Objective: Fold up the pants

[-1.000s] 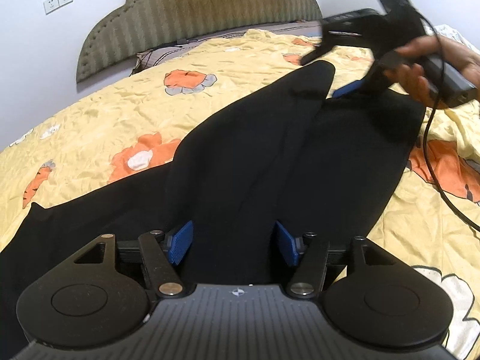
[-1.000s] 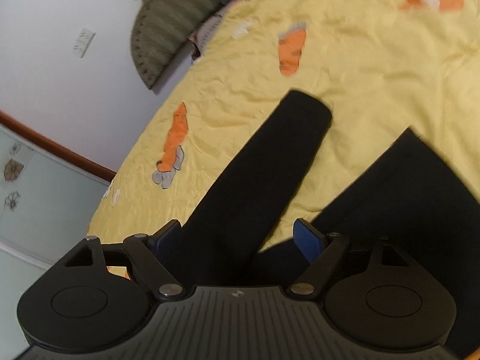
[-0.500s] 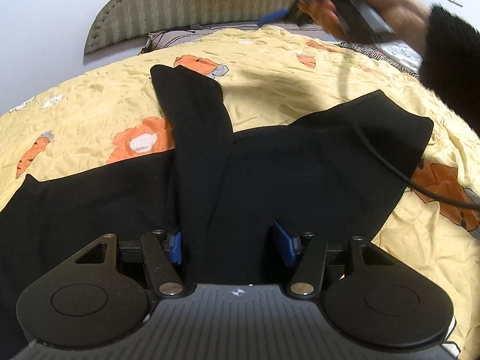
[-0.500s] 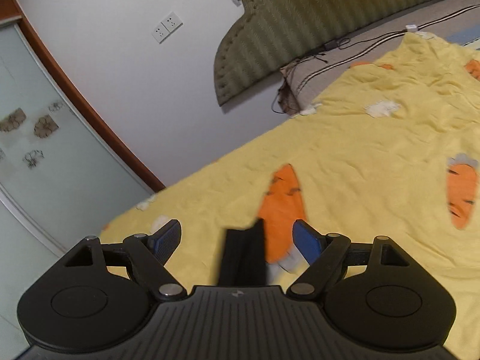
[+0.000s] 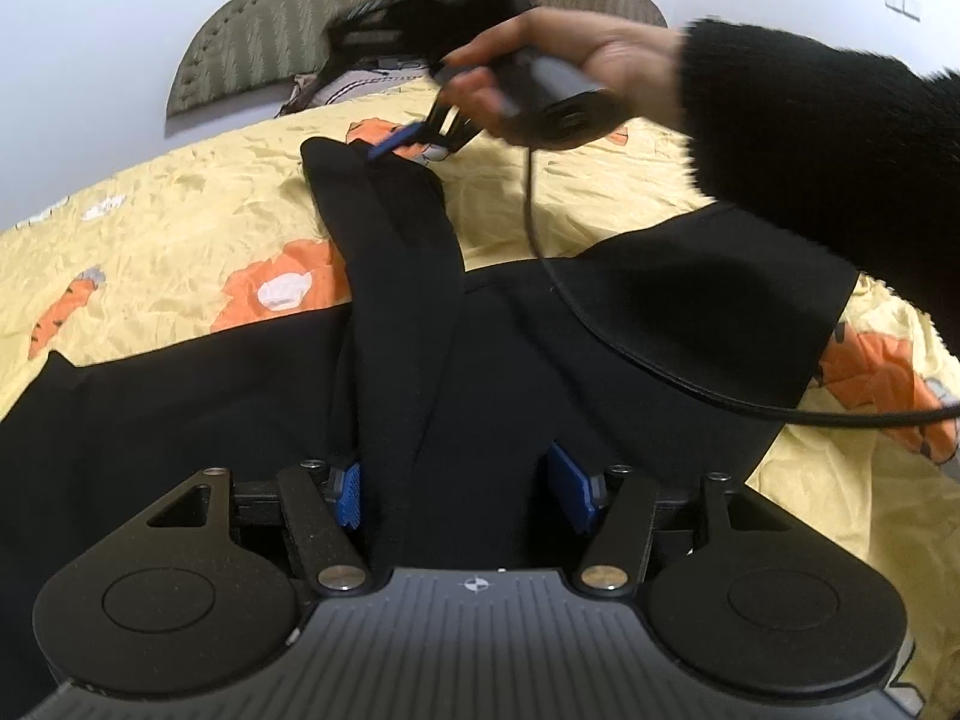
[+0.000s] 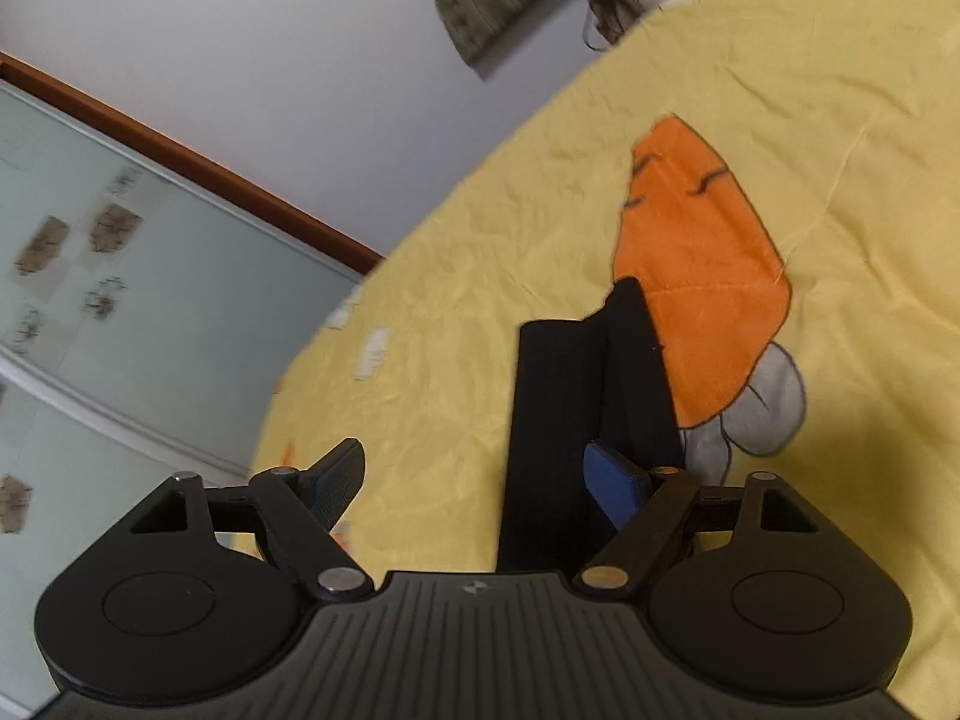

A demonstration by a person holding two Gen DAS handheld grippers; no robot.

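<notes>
Black pants (image 5: 540,360) lie spread on the yellow bed. One leg (image 5: 396,252) is folded up across the rest and points toward the headboard. My left gripper (image 5: 459,492) is open, its blue pads on either side of a raised fold of the fabric near the crotch. My right gripper (image 5: 414,144), held in a hand, is at the cuff of the folded leg. In the right wrist view the right gripper (image 6: 480,480) is open, and the leg's cuff (image 6: 576,396) lies between its fingers, nearer the right pad.
A yellow bedspread with orange carrot prints (image 5: 180,228) covers the bed. A padded olive headboard (image 5: 252,48) and pillow stand at the far end. The right gripper's black cable (image 5: 600,324) hangs across the pants. A glass door (image 6: 90,300) is beside the bed.
The right gripper came down from above the headboard to the cuff of the folded leg. The left gripper stayed at the crotch fold.
</notes>
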